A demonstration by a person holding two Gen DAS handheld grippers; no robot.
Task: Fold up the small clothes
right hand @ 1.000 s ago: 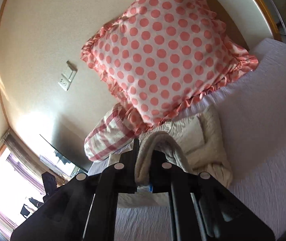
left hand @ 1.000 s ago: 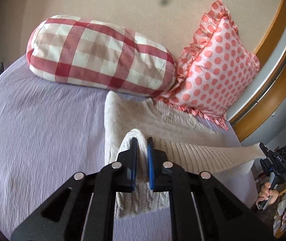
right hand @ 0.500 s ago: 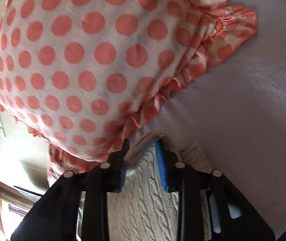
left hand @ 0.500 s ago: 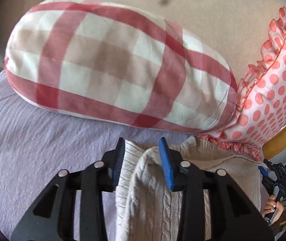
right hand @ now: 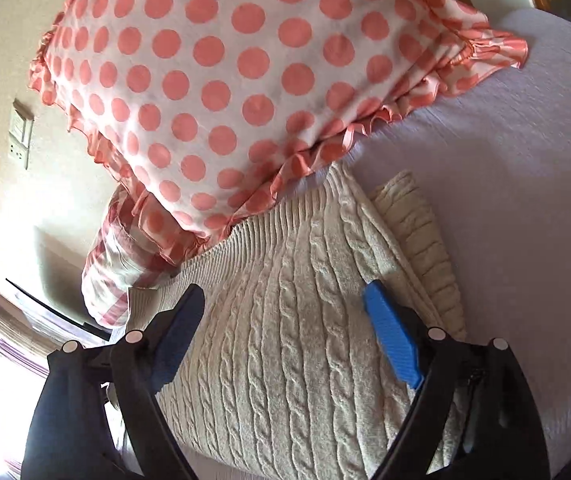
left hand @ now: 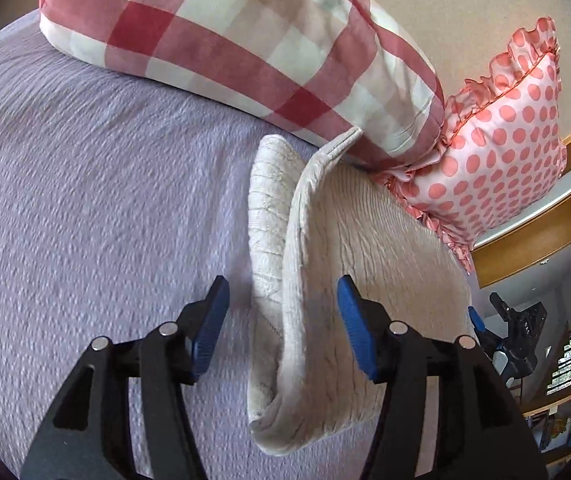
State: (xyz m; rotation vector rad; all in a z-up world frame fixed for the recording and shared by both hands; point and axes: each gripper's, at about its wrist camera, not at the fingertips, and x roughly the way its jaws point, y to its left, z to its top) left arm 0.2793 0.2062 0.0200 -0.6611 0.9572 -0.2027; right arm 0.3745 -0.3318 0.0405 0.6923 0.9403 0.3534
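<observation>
A cream cable-knit sweater (left hand: 365, 264) lies folded over on the lilac bedspread (left hand: 97, 208), its top edge against the pillows. My left gripper (left hand: 283, 320) is open, its blue pads on either side of the sweater's left folded edge, not gripping it. In the right wrist view the sweater (right hand: 293, 320) lies flat below my right gripper (right hand: 283, 332), which is open and empty just above the knit. A folded sleeve part (right hand: 417, 232) shows at the sweater's right side.
A red-and-white checked bolster pillow (left hand: 245, 40) and a pink polka-dot frilled pillow (left hand: 501, 152) lean against the wall right behind the sweater. The polka-dot pillow (right hand: 245, 72) overhangs the sweater's top edge. Lilac bedspread (right hand: 525, 184) extends to the right.
Both grippers carried the sweater's lower edge up toward the pillows, folding it over, then opened and let it go. Both have since drawn back a little.
</observation>
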